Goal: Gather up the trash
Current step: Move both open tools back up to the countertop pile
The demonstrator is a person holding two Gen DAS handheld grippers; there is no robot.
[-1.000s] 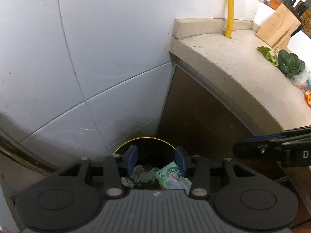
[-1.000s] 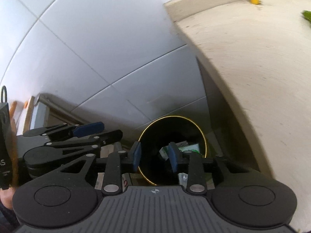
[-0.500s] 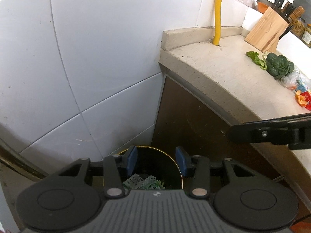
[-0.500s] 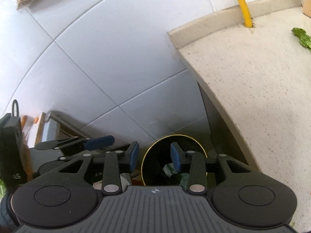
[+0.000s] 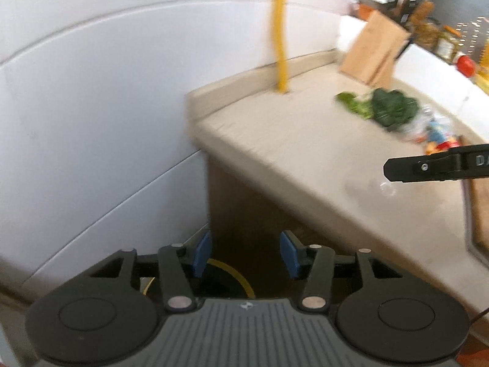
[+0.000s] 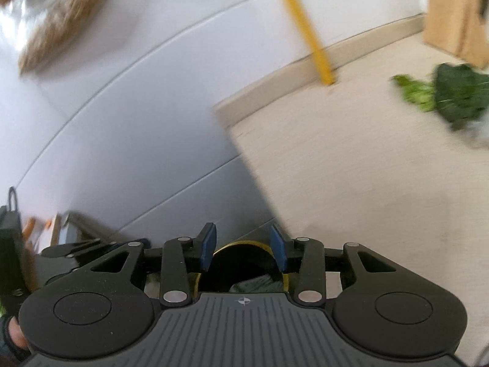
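Below both tongs, a gold-rimmed bin (image 6: 241, 263) sits on the floor against the white tiled wall (image 5: 91, 107), half hidden by left tongs (image 5: 246, 253) and right tongs (image 6: 243, 250), both opening, empty. Blurred trash (image 6: 253, 284) lies inside. Farther right, greens (image 5: 391, 107) and a knife block (image 5: 373, 52) crowd the surface (image 5: 290, 153).
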